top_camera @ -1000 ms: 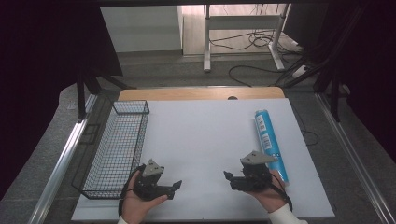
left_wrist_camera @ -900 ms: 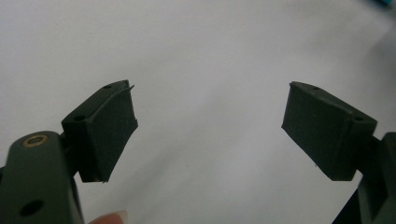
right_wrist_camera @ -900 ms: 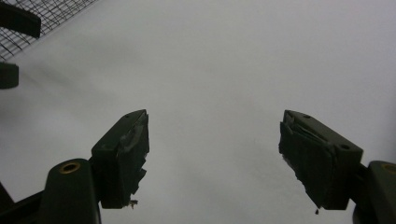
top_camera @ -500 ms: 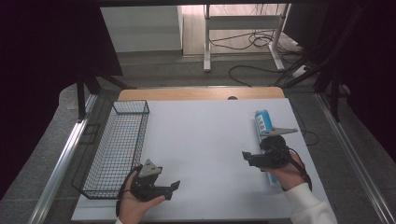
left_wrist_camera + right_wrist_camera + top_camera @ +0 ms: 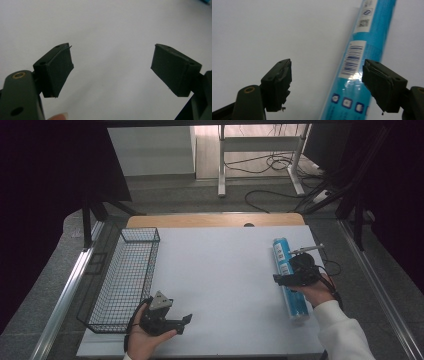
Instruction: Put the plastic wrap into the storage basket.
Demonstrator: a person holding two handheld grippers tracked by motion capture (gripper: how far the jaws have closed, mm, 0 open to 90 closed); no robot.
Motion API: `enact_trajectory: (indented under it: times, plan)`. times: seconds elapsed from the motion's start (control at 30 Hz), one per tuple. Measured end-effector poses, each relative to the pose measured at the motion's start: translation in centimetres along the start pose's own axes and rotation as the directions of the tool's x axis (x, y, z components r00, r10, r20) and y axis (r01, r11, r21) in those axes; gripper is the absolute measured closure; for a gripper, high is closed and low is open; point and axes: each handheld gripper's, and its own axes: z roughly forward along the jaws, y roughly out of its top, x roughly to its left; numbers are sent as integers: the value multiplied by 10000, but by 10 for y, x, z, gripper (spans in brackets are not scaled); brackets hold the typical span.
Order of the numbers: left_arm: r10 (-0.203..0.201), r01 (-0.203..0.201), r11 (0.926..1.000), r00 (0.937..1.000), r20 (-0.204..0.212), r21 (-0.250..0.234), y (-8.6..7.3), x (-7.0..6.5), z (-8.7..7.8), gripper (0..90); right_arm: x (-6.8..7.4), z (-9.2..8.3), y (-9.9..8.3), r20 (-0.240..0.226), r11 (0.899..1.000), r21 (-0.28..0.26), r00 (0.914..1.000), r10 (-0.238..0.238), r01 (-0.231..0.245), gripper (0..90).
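From the high view, a blue tube [image 5: 288, 276] lies lengthwise on the right side of the white table [image 5: 225, 270], well apart from the wire basket [image 5: 125, 275] that stands along the left edge. The right gripper [image 5: 278, 279] is held over the tube's middle, jaws pointing toward the table's centre; its jaws have just been opening. The left gripper [image 5: 186, 321] rests in the left hand [image 5: 145, 340] near the front edge, just beside the basket's near end, pointing right. In the left gripper view, the two black pads [image 5: 58, 67] stand wide apart over bare white table [image 5: 110, 32], with nothing between them; a fingertip shows at the bottom edge. In the right gripper view, the pads [image 5: 278, 80] are likewise spread, pressing on nothing. The tube [image 5: 359, 67] runs slantwise below them, its barcode label just beside the right-hand pad, most of the gap lying over bare table [image 5: 274, 30].
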Motion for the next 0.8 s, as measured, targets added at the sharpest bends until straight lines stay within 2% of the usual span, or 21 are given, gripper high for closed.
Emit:
enact_trajectory:
  times: [0.07, 0.13, 0.17, 0.2, 0.23, 0.3, 0.5, 0.8]
  plan:
    - [54, -54, 10000, 10000, 34, 42, 0, 0, 1, 169, -13, 6, 4, 137, 9993, 240, 9995, 296, -299, 222]
    - [50, -50, 10000, 10000, 43, 51, 0, 0, 1, 169, -17, 8, 5, 149, 9986, 313, 9990, 426, -430, 218]
    - [37, -37, 10000, 10000, 36, 57, -1, 0, 1, 169, -25, 13, 7, 160, 9964, 427, 9973, 721, -727, 214]
    - [28, -28, 10000, 10000, 33, 62, -1, 0, 1, 169, -25, 13, 7, 160, 9964, 427, 9973, 721, -727, 214]
    - [46, -46, 10000, 10000, 37, 77, -1, 0, 2, 170, -32, 19, 7, 144, 9931, 603, 9949, 998, -1005, 211]
    - [51, -52, 9999, 10000, 44, 95, -1, 0, 2, 169, -38, 26, 7, 53, 9892, 780, 9923, 1241, -1241, 209]
    - [49, -49, 9998, 10000, 13, 180, -2, 1, 4, 169, -47, 44, 7, 186, 9816, 966, 9863, 1639, -1649, 211]
    - [94, -94, 9997, 10000, 12, 203, -2, 1, 4, 169, -51, 62, 9, 460, 9729, 1424, 9831, 1772, -1821, 200]
